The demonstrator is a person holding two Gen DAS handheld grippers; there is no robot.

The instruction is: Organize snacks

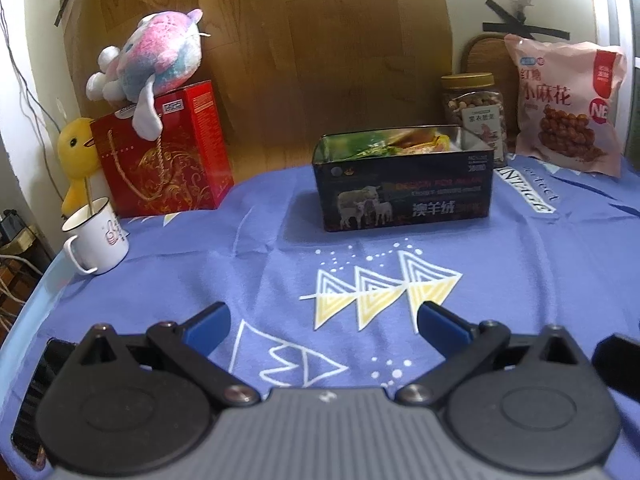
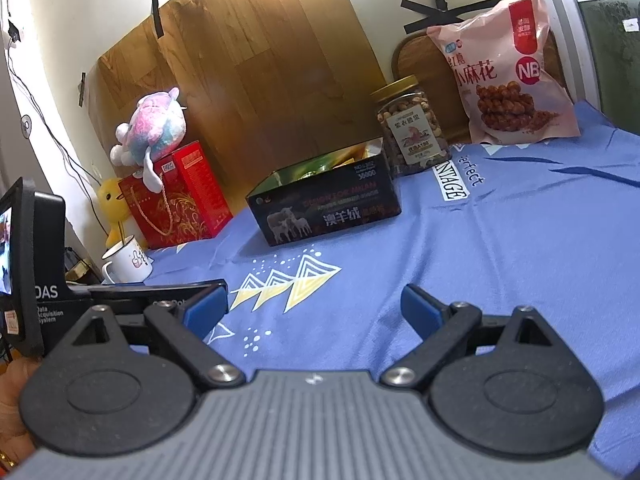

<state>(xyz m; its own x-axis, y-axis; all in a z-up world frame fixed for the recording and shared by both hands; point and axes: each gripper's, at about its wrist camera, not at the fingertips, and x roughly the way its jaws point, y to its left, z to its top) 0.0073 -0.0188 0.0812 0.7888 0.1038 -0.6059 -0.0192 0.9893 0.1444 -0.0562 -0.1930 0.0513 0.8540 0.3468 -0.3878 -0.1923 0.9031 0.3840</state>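
My left gripper [image 1: 324, 320] and right gripper [image 2: 314, 306] both hold their jaws wide and empty, hovering over the blue cloth [image 1: 520, 280]. At frame centre, the open tin [image 1: 404, 184] already holds snacks. The nut jar [image 2: 412, 128] and pink bag [image 2: 508, 76], upper right, remain outside; nothing blocks my approach.

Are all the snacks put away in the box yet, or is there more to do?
Partly. The dark tin box already holds some colourful packets. Nothing is in hand: the left hand-held gripper and right hand-held gripper both hang open and empty over the blue cloth. Left out are the nut jar and the pink snack bag, standing behind the box.
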